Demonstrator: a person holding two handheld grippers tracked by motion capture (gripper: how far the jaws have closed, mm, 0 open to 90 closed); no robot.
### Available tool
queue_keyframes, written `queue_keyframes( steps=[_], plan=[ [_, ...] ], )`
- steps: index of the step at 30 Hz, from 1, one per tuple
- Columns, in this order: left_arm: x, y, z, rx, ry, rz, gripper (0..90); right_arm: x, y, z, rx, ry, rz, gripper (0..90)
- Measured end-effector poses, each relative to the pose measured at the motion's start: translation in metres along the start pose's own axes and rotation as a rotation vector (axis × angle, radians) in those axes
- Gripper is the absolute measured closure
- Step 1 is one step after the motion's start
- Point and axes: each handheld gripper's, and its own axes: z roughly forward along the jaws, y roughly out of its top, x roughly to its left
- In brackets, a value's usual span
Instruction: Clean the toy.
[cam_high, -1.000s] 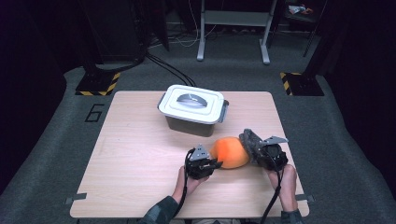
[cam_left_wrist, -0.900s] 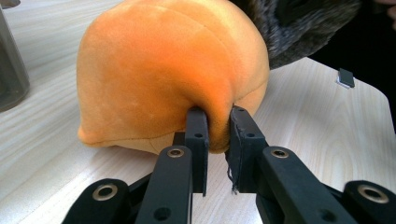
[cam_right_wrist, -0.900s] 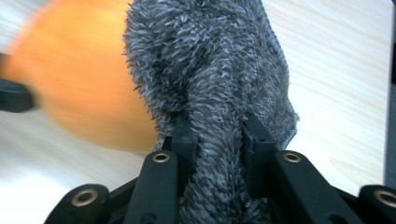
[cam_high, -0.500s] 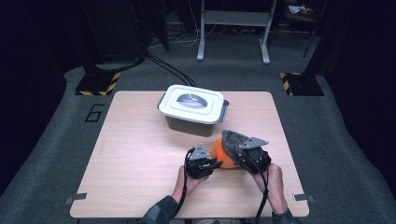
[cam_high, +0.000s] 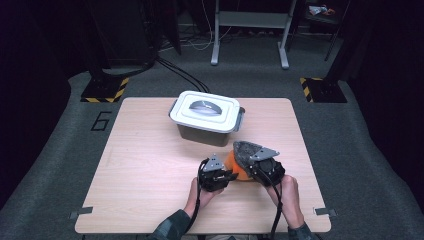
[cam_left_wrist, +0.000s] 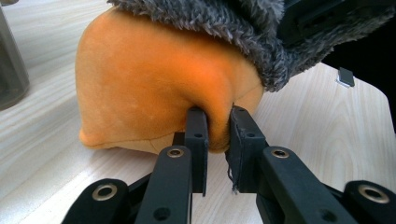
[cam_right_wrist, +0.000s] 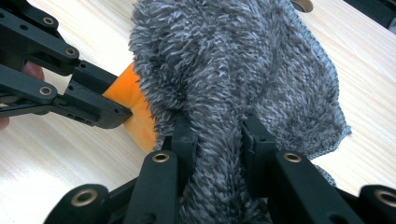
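Note:
An orange plush object lies on the wooden table near the front. A grey fuzzy fabric piece is draped over its top. My left gripper is shut on a fold at the orange object's lower edge, with the pads pinching it. The grey fabric hangs over it from above. My right gripper is shut on a bunch of the grey fabric, which bulges between its fingers. In the right gripper view the left gripper comes in from the left onto the orange object.
A grey container with a white latched lid stands behind the grippers, mid-table; its wall is at the left edge of the left gripper view. Bare wood lies to the left. Equipment stands and cables are on the dark floor beyond.
My right gripper has moved left toward the left gripper, carrying the grey fabric over the orange object. The left gripper has kept still with its pinch.

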Motion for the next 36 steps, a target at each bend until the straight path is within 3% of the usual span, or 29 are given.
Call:
queue_keyframes(
  steps=[6,10,13,20,32,36],
  plan=[
    [-0.001,0.000,0.000,-0.004,0.002,-0.005,79.4,-0.010,-0.005,0.000,0.004,-0.014,0.054,70.8],
    [-0.001,0.000,0.000,-0.002,0.000,-0.004,79.4,-0.024,-0.013,0.002,0.004,-0.021,0.088,70.7],
    [-0.001,0.000,0.000,-0.002,0.000,-0.002,79.3,-0.037,-0.022,0.007,0.017,-0.027,0.152,70.6],
    [-0.001,0.001,0.001,-0.001,0.001,0.000,79.3,-0.054,-0.033,0.016,0.045,-0.028,0.211,70.5],
    [-0.001,0.001,0.002,-0.001,-0.003,-0.005,79.1,-0.072,-0.051,0.041,0.098,-0.026,0.275,70.4],
    [-0.001,0.003,0.002,-0.001,-0.001,0.001,79.1,-0.073,-0.052,0.033,0.087,-0.038,0.281,70.8]
  ],
)
